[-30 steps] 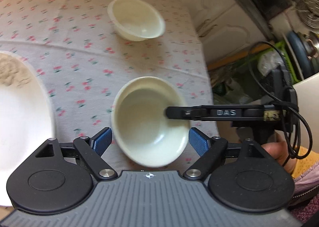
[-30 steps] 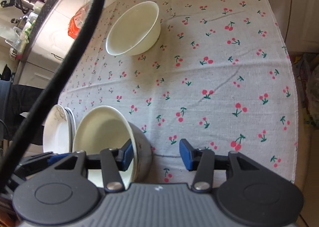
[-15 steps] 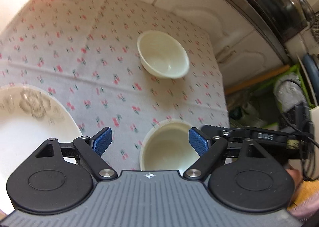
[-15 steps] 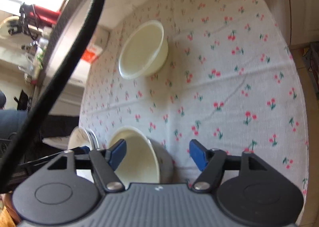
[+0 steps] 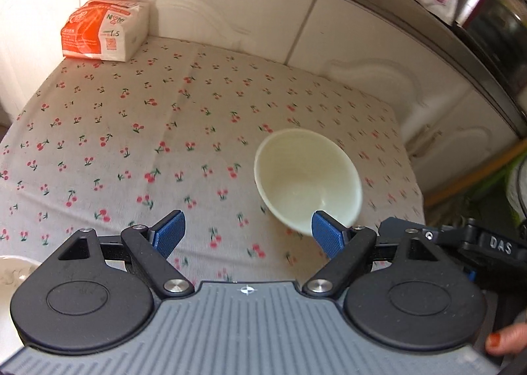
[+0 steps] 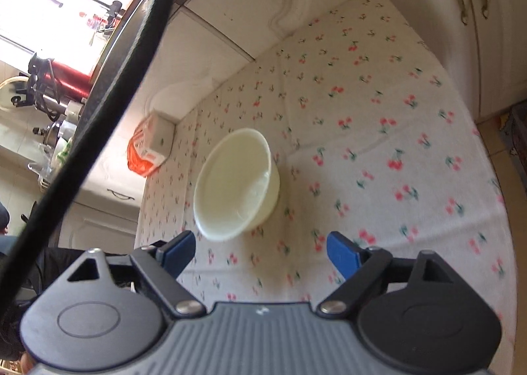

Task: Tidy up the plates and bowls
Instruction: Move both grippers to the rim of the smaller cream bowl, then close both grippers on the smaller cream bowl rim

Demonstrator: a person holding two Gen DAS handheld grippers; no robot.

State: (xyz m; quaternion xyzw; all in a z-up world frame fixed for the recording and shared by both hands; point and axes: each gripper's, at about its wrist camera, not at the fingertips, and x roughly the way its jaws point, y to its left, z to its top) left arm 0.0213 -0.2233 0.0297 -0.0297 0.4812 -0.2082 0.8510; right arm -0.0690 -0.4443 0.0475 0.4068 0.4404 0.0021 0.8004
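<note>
A cream bowl (image 5: 308, 177) stands upright on the cherry-print tablecloth (image 5: 131, 131), just ahead of my left gripper's right finger. My left gripper (image 5: 247, 235) is open and empty, above the cloth. The same bowl shows in the right wrist view (image 6: 238, 182), ahead and left of centre. My right gripper (image 6: 262, 251) is open and empty, short of the bowl. A white plate rim (image 5: 13, 268) peeks in at the lower left of the left wrist view. The right gripper's body (image 5: 477, 243) shows at the right edge of that view.
An orange and white packet (image 5: 105, 29) lies at the table's far left corner against white cabinet doors (image 5: 362, 29). It also shows in the right wrist view (image 6: 150, 147). A black cable (image 6: 108, 85) crosses the right wrist view. The table edge drops off on the right (image 6: 494, 177).
Both grippers have risen and tilted up. The near bowl between them has dropped out of view, and the far bowl and the packet now fill the views. Both stay open.
</note>
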